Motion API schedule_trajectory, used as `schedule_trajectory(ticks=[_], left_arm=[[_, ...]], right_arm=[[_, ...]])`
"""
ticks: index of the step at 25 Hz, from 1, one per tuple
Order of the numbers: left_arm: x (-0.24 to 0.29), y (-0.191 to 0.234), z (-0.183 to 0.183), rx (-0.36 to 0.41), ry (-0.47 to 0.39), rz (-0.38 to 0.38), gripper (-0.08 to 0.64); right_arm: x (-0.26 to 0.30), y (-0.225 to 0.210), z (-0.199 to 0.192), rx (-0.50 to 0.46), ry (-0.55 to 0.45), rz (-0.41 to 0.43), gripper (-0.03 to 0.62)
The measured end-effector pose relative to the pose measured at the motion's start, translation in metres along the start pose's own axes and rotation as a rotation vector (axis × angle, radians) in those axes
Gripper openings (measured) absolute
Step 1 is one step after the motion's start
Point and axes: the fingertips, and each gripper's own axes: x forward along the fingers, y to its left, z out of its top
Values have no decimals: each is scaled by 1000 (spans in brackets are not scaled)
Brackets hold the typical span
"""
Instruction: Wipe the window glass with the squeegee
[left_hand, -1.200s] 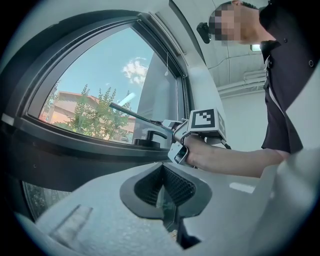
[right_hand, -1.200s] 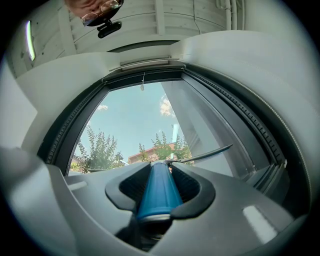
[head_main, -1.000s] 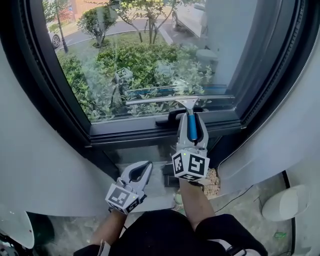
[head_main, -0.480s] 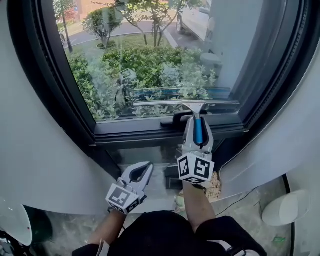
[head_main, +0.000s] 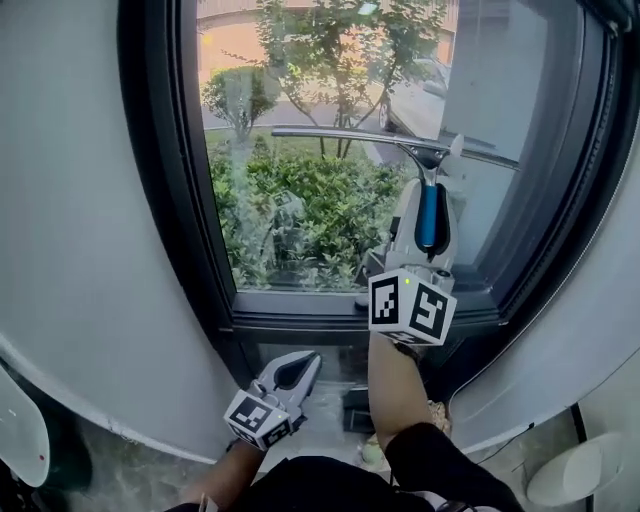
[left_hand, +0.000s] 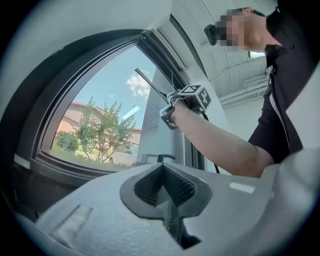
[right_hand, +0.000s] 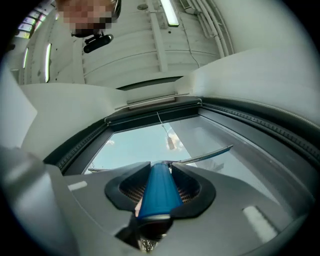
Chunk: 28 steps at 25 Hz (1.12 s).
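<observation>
The squeegee has a blue handle (head_main: 431, 215) and a long metal blade (head_main: 370, 136) lying across the upper part of the window glass (head_main: 310, 210). My right gripper (head_main: 428, 222) is shut on the blue handle, arm raised, its marker cube (head_main: 412, 305) below. In the right gripper view the handle (right_hand: 157, 192) fills the jaws and the blade (right_hand: 206, 155) rests against the pane. My left gripper (head_main: 303, 366) hangs low below the sill, shut and empty. The left gripper view shows its closed jaws (left_hand: 162, 172) and the raised squeegee blade (left_hand: 150, 83).
A black frame (head_main: 165, 150) surrounds the glass, with a dark sill (head_main: 330, 308) at the bottom. Curved white walls (head_main: 80, 250) flank the window. A dark box (head_main: 357, 410) lies on the floor below, and a white object (head_main: 565, 472) sits at bottom right.
My right gripper has lifted the squeegee from the bottom edge of the pane to its upper part. The head view has tilted up. The left gripper stays low.
</observation>
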Motion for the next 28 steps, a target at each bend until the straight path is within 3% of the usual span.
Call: schedule_trajectory(ticks=[7,13,19,28], left_arm=[[-7,2,28,7,-55,-3,2],[-13,11,27,21,-48,40,2],[-20,19,30,28,-64,76,2],[-23,25,23,69,-51,156,2]], right_arm=[[74,62,35,2,-121,32,133],[96,105,52,-77,-179,66,132],[115,112,44,-11,-155,50,133],[112,112,34,-47,-140,47,133]])
